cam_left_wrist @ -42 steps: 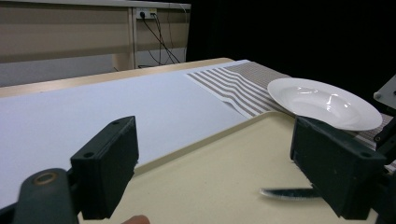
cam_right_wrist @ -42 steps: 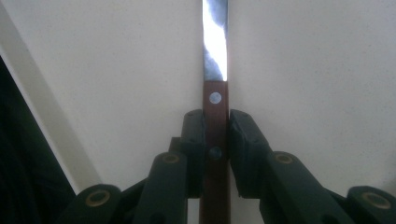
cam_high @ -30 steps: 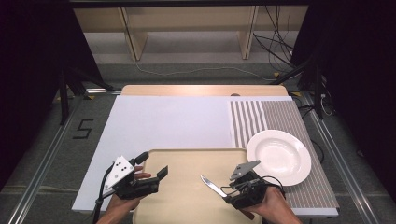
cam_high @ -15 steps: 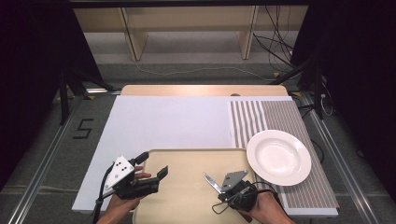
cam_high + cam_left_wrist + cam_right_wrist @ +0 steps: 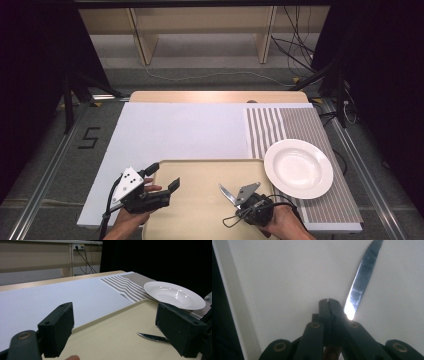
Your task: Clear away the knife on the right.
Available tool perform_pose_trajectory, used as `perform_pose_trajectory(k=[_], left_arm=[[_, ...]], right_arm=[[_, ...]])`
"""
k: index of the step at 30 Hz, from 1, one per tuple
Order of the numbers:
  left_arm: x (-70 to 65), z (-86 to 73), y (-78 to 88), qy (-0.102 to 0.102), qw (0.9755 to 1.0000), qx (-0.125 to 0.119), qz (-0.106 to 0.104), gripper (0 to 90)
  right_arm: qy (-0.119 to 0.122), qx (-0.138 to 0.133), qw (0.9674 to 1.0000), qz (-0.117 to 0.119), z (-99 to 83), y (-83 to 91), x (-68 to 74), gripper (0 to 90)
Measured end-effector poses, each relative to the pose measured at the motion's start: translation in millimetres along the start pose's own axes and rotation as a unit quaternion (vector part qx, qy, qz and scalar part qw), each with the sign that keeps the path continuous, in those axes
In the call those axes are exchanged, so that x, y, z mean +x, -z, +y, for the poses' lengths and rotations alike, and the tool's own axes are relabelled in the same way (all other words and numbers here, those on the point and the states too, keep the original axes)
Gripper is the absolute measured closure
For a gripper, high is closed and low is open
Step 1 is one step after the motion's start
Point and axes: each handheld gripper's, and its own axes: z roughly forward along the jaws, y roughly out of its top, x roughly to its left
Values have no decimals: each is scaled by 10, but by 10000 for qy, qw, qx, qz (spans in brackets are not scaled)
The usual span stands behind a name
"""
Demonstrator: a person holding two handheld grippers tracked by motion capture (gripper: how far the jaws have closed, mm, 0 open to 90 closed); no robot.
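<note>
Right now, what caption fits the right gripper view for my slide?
Right gripper, jaws shut, on the knife above the beige tray.

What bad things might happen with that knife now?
The right gripper looks shut beside the knife rather than clearly around it, so the knife may stay on the tray or slip when lifted. Its blade points toward the left gripper and may scrape the tray. Swinging it right might knock the white plate.

place: lab being shown | cues: table (image 5: 185, 132) being framed by floor rails (image 5: 47, 172) | cables (image 5: 300, 52) lying loose | dark curtains (image 5: 380, 75) hanging around
</note>
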Motion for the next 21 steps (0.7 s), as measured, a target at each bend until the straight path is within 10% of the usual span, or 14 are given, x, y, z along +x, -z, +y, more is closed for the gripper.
perform_pose_trajectory(k=[21], left_arm=[[-2, 3, 4, -16, 10000, -5, 6, 149]], right_arm=[[-426, 10, 9986, -307, -61, 40, -171, 900]])
